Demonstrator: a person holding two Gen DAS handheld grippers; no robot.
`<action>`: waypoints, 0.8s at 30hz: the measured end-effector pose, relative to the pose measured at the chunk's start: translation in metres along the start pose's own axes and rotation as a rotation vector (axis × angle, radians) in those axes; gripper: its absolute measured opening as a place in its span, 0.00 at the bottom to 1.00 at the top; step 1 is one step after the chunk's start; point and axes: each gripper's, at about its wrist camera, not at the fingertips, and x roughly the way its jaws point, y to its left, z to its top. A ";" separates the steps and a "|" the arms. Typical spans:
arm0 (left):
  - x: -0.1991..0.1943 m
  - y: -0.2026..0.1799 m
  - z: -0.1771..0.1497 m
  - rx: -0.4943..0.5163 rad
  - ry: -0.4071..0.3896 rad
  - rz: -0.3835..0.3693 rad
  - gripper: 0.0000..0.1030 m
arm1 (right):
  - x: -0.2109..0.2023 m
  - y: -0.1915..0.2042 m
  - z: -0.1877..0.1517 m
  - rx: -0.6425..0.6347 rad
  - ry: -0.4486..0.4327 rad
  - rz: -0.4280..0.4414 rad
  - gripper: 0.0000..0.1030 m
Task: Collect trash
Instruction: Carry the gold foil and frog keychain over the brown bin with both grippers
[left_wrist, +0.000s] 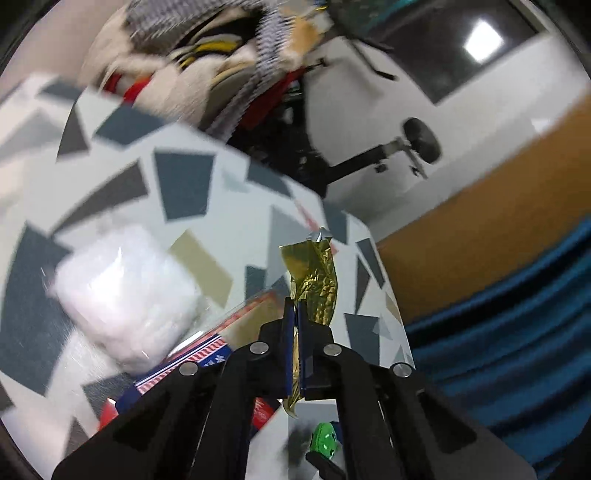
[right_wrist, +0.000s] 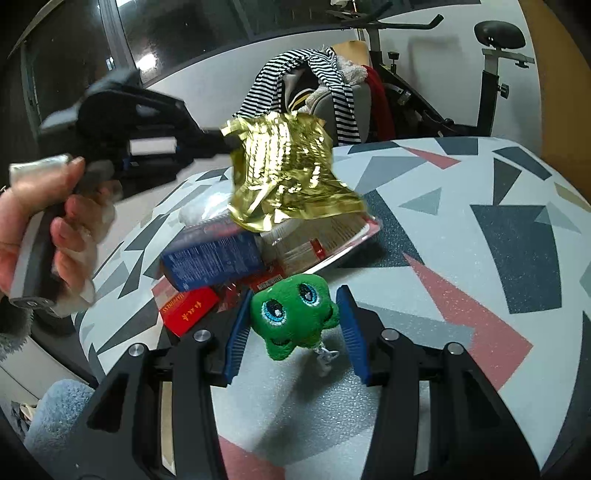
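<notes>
Left wrist view: left gripper (left_wrist: 295, 314) fingers clamp gold wrapper (left_wrist: 314, 280), foil sticking out past tips.

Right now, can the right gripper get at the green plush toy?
Probably yes. The green plush toy already sits between the open fingers of the right gripper, with nothing in front of it. The left gripper holds the gold wrapper up and out of the way.

My right claw (right_wrist: 293, 334) stands open around the green plush toy (right_wrist: 291, 317), pads clear of it. At eleven o'clock my left gripper (right_wrist: 225, 142) pinches the gold foil wrapper (right_wrist: 288, 170) above the boxes (right_wrist: 218, 264) on the patterned table (right_wrist: 480, 236).
</notes>
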 end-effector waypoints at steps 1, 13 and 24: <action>-0.009 -0.007 0.000 0.037 -0.009 -0.003 0.02 | -0.005 0.002 0.002 0.001 -0.007 0.005 0.46; -0.128 -0.018 -0.056 0.246 -0.051 0.037 0.02 | -0.049 0.037 0.009 -0.079 -0.011 0.002 0.46; -0.206 0.006 -0.156 0.310 -0.065 0.099 0.02 | -0.084 0.088 -0.025 -0.166 0.024 0.021 0.46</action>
